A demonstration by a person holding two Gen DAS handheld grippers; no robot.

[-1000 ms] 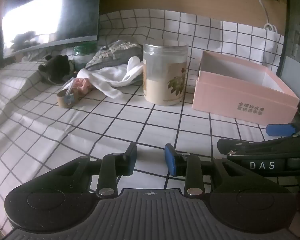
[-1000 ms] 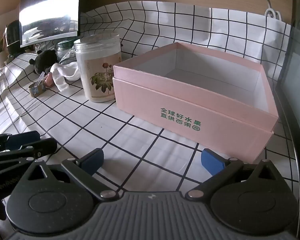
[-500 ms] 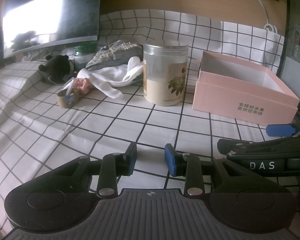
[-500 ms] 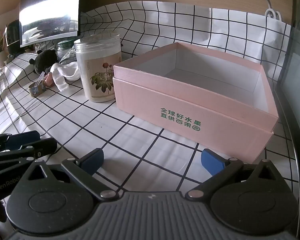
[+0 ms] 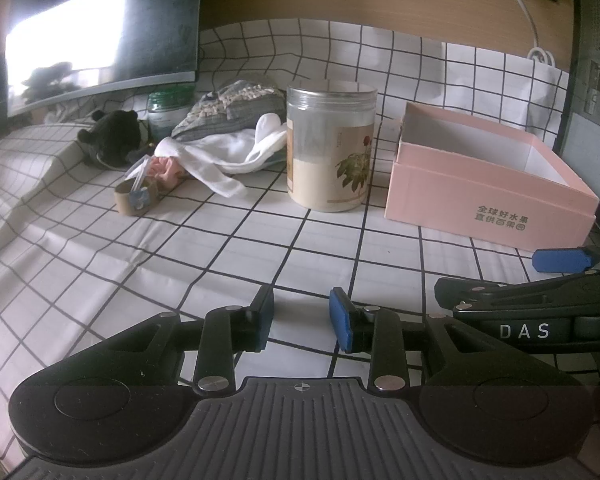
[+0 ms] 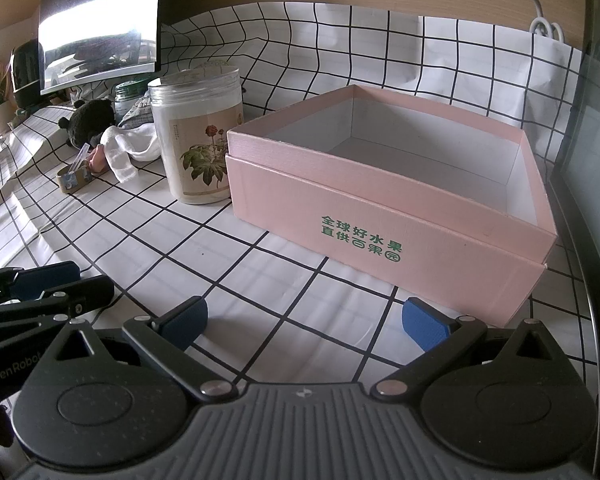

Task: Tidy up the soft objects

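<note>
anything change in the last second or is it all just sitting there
Nothing visibly changed. Both hand-held grippers, left and right, hover open and empty over the checked cloth. The pink box is empty, and the jar, white cloth and black plush lie where they were.
</note>
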